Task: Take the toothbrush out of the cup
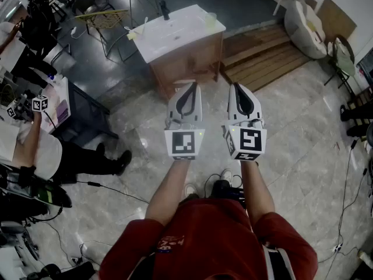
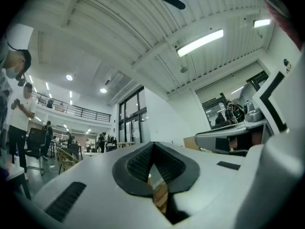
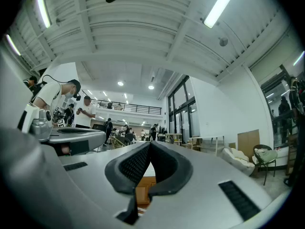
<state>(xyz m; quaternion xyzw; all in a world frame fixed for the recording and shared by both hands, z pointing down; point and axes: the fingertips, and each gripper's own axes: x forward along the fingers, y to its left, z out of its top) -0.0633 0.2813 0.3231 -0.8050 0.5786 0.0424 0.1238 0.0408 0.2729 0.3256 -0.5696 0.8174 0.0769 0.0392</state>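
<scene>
Grippers are held out side by side by a person in a red shirt, both pointing nearly level over a pale marbled floor. The left gripper is fully closed: in its own view the dark ribbed pads meet at the tips with nothing between them. The right gripper, just beside it, is closed and empty in the same way, pad tips together.

Straight ahead of both, and well apart from them, stands a wooden cabinet with a white top. A pale translucent cup sits near that top's far corner, ahead of the gap between the two grippers and nearer the right gripper's line. A dark tap stands further towards the left gripper's side. Whether the toothbrush is in the cup is too small to tell (only the cup's outline shows).

Beyond the right gripper's outer side, wooden planks lie on the floor beside the cabinet.
</scene>
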